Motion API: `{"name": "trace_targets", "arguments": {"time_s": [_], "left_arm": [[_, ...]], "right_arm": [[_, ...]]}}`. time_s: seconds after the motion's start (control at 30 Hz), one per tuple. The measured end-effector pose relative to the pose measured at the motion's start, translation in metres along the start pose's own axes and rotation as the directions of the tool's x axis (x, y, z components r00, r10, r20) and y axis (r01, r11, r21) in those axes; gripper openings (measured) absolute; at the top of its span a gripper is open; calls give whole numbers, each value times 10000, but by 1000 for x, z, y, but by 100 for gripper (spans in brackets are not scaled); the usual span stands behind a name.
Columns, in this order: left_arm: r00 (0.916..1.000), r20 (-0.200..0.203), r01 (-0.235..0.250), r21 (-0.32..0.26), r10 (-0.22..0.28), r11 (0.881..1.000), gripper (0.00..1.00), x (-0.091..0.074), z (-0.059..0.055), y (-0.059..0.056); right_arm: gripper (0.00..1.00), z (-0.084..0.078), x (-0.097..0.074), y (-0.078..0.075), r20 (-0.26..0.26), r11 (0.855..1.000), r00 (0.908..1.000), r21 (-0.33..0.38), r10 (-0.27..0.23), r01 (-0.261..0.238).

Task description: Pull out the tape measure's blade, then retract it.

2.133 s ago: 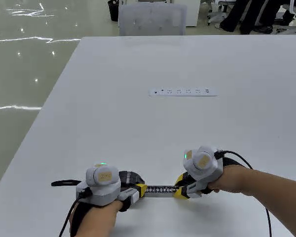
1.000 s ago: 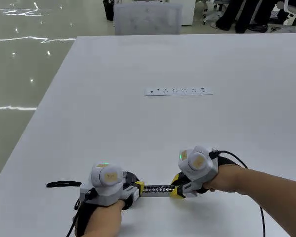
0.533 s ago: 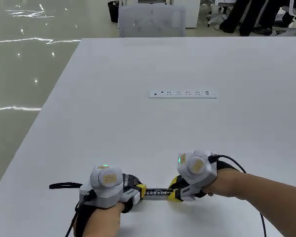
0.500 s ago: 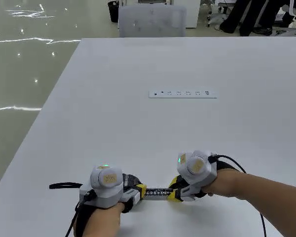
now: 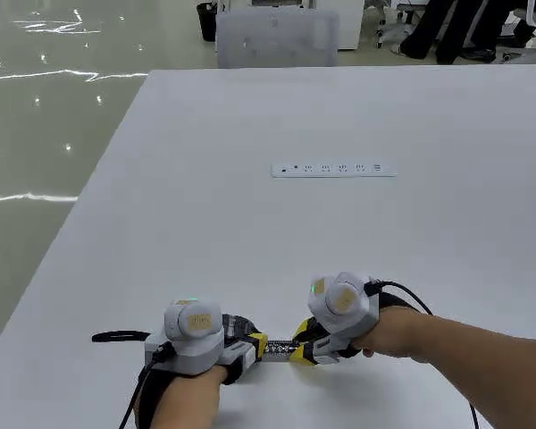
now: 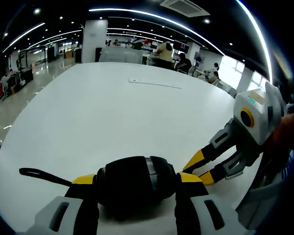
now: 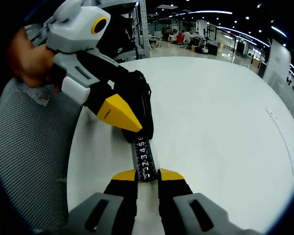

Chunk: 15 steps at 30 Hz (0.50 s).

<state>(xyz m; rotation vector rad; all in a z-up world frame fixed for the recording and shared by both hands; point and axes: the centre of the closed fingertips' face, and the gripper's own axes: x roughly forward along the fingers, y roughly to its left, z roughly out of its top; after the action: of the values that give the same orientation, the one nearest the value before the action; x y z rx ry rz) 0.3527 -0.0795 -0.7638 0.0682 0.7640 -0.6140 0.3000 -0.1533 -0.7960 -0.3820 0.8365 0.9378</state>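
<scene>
Your left gripper (image 6: 136, 180) clamps the tape measure's case (image 7: 139, 106) at the table's (image 5: 339, 232) near edge; your right gripper (image 7: 147, 175) pinches the short exposed blade (image 7: 143, 157). Release abruptly and the blade may whip back, jolting the case loose.

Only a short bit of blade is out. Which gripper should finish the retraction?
Right. The right gripper is shut on the tip of the blade, close to the case, so it can likely ease it in. The left gripper is clamped on the case, bracing it on the table.
</scene>
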Motion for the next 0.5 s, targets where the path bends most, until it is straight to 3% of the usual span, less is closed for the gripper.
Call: {"name": "trace_targets", "arguments": {"time_s": [0.5], "left_arm": [[10000,-10,16,-91,-16,10000,59,0,0,0]], "right_arm": [[14,12,9,2,179,9997,9998,-218,82,-78]]}}
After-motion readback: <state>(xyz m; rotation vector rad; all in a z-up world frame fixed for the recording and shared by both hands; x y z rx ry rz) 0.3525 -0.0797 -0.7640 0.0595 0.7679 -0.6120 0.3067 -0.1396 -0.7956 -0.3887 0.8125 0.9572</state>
